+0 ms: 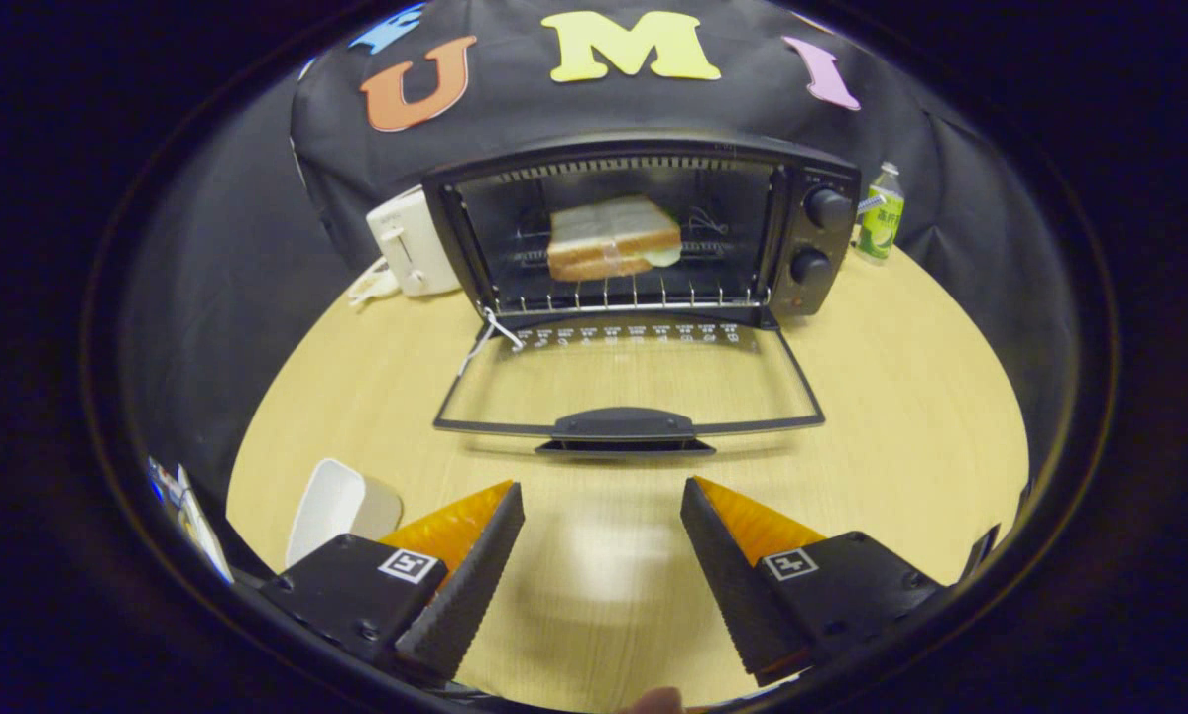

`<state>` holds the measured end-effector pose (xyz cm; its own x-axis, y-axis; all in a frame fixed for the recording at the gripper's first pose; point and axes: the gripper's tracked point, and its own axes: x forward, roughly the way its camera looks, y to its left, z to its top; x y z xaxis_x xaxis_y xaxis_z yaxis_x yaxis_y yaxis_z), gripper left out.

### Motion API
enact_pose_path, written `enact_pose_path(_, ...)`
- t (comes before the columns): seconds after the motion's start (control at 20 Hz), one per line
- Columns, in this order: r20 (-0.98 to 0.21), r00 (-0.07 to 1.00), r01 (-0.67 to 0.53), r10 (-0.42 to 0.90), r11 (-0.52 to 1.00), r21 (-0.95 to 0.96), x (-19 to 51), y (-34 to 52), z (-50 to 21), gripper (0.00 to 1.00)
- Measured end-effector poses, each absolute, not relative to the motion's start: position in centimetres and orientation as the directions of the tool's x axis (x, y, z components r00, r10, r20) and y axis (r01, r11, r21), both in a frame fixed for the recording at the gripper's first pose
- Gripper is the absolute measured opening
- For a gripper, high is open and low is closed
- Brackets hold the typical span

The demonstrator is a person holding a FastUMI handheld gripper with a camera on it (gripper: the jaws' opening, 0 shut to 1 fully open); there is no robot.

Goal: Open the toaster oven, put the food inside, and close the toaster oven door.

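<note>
Sandwich (614,238) sits on the wire rack (624,294) inside the toaster oven (644,228), roughly centred in the cavity, a pale edge of filling showing at its right end. Oven door (629,382) is fully dropped, lying flat toward the fingers, its glass pane showing the tabletop (901,397) through it. Door handle (624,424) is at the near edge, just ahead of the fingers and apart from them.

Gripper (602,516) hangs over the wood tabletop with fingers spread wide, nothing between them but bare wood. No contact with the door or handle.

Surroundings: two knobs (820,236) stacked on the oven's right panel. White pop-up toaster (411,243) just beside the oven's left wall, a pale cord trailing from it onto the tabletop. Small plastic bottle (880,213) with a green label stands behind the oven's right corner. White empty tray (341,506) lies near the left finger (475,555), slightly behind it. Small white tag or cord hangs by the door's left hinge; cannot tell which.

Nothing stands between the fingers and the door handle.
</note>
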<state>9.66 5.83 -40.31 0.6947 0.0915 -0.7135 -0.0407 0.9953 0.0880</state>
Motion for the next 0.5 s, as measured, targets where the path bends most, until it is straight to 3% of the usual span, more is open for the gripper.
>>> enact_pose_path(0.5,-0.718,0.696,0.05,-0.006,0.998,0.04,12.2,4.6,-42.5,1.0)
